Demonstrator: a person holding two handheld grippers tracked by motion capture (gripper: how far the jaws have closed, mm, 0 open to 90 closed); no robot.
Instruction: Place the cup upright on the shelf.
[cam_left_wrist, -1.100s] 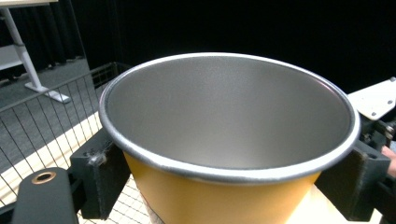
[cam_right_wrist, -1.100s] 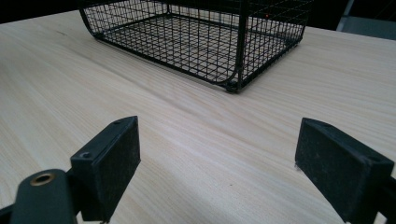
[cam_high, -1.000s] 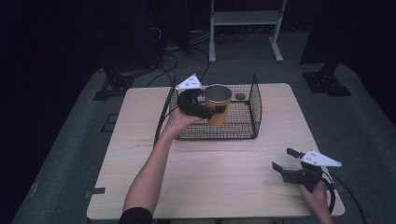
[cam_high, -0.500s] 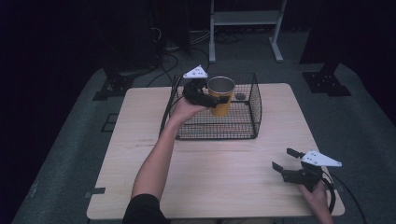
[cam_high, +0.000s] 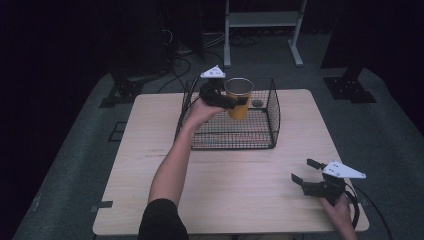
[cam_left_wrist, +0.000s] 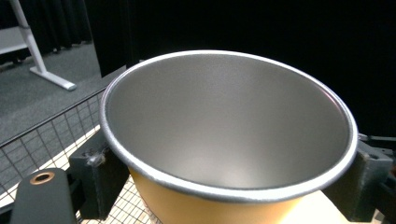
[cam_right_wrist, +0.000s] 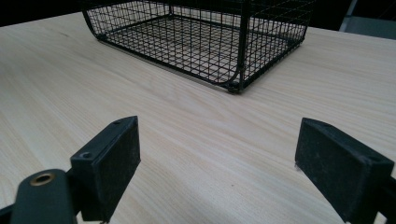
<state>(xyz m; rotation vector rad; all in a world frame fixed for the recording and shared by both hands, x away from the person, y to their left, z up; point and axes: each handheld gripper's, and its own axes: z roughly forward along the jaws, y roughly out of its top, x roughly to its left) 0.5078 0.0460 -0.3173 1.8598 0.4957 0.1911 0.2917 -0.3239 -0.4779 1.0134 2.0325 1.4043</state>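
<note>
Yellow steel-lined cup (cam_high: 239, 98) clamped in left gripper (cam_high: 227, 101), lifted above wire basket (cam_high: 270, 117); right gripper (cam_high: 306, 172) spread wide, idle on table (cam_high: 240, 195). Next: carry cup clear, set down.

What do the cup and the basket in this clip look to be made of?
Cup: apparently metal, with a dull brushed silver inside, a rolled rim and a matte yellow-orange coat outside. The left gripper is shut on it.
Basket: thin black wire welded in a grid, probably coated steel.
Table: pale wood-grain top, maybe laminate.
</note>
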